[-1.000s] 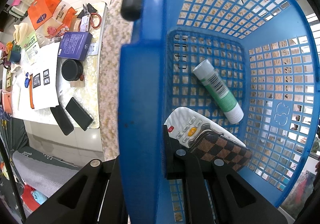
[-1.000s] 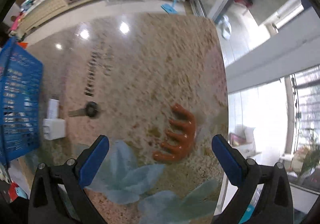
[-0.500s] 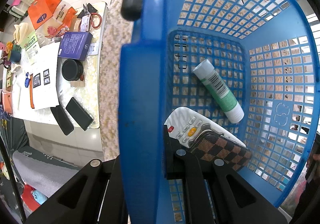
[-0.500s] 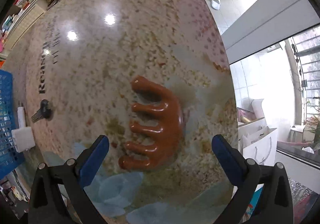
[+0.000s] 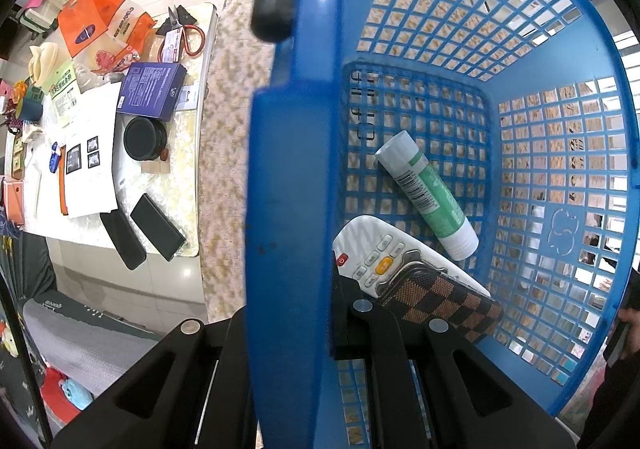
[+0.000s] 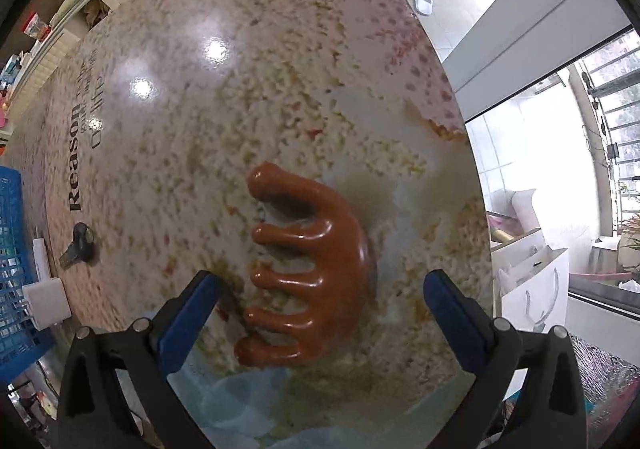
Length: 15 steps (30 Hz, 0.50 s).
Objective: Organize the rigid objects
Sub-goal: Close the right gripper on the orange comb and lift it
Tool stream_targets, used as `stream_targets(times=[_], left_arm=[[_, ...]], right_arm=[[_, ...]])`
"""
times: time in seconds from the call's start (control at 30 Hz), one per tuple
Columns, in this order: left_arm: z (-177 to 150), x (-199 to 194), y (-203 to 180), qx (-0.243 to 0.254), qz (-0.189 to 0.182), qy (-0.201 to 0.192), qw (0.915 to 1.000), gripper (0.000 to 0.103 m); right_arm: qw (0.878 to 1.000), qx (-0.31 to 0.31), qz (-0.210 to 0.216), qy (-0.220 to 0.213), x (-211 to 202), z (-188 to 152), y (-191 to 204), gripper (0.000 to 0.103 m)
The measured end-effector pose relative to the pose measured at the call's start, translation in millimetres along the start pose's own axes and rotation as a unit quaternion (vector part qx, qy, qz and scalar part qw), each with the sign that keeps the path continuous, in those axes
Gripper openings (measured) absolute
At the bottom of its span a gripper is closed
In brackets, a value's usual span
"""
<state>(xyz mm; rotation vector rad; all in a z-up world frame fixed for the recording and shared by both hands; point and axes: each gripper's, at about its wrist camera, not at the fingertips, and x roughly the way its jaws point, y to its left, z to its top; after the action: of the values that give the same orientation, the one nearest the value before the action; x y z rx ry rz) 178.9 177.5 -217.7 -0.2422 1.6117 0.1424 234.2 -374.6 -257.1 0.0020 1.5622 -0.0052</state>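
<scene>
My left gripper [image 5: 296,313] is shut on the side wall of the blue basket [image 5: 288,169], one finger outside and one inside. In the basket lie a green-and-white glue stick [image 5: 430,197], a white remote [image 5: 384,261] and a brown checkered case [image 5: 444,307] resting on the remote. In the right wrist view a glossy brown comb with thick prongs [image 6: 320,261] lies on the speckled tabletop [image 6: 240,109]. My right gripper [image 6: 320,309] stands open just above it, a blue pad on each side of the comb, neither pad touching it.
A black-headed key [image 6: 80,245] and a white charger [image 6: 46,301] lie beside the basket [image 6: 16,269]. The table's rim curves close to the right of the comb. A lower side table [image 5: 176,153] carries scissors, a purple box, a black tin and papers.
My right gripper has come down and across to the brown comb, which now sits large between its open fingers. The left gripper and the basket have not moved.
</scene>
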Motion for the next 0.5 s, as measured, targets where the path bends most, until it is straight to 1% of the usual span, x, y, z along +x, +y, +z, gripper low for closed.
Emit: stream_targets(times=[0.07, 0.13, 0.17, 0.23, 0.27, 0.3, 0.33, 0.5], left_arm=[[0.0, 0.0, 0.1, 0.0, 0.0, 0.0, 1.0, 0.01], [0.0, 0.0, 0.4, 0.0, 0.0, 0.0, 1.0, 0.01], [0.1, 0.1, 0.4, 0.0, 0.0, 0.0, 1.0, 0.01], [0.1, -0.1, 0.5, 0.001, 0.0, -0.001, 1.0, 0.01], [0.3, -0.3, 0.4, 0.001, 0.001, -0.001, 1.0, 0.01], [0.4, -0.4, 0.1, 0.001, 0.001, -0.001, 1.0, 0.01], [0.6, -0.5, -0.2, 0.003, 0.004, -0.002, 1.0, 0.01], [1.0, -0.3, -2.6, 0.005, 0.004, -0.002, 1.0, 0.01]], right_arm=[[1.0, -0.006, 0.0, -0.006, -4.6, -1.8, 7.4, 0.098], [1.0, -0.013, 0.0, -0.009, -8.8, -3.8, 15.8, 0.089], [1.0, -0.018, 0.0, -0.011, -10.3, -4.3, 18.0, 0.086], [1.0, -0.023, 0.001, -0.018, -13.0, -4.4, 20.4, 0.069], [0.999, -0.024, 0.001, -0.022, -14.5, -4.2, 21.5, 0.064], [0.999, -0.025, 0.002, -0.026, -16.1, -4.3, 23.4, 0.055], [0.999, -0.027, 0.003, -0.028, -16.4, -4.2, 23.7, 0.05], [0.999, -0.031, 0.004, -0.032, -15.3, -5.8, 27.3, 0.05]])
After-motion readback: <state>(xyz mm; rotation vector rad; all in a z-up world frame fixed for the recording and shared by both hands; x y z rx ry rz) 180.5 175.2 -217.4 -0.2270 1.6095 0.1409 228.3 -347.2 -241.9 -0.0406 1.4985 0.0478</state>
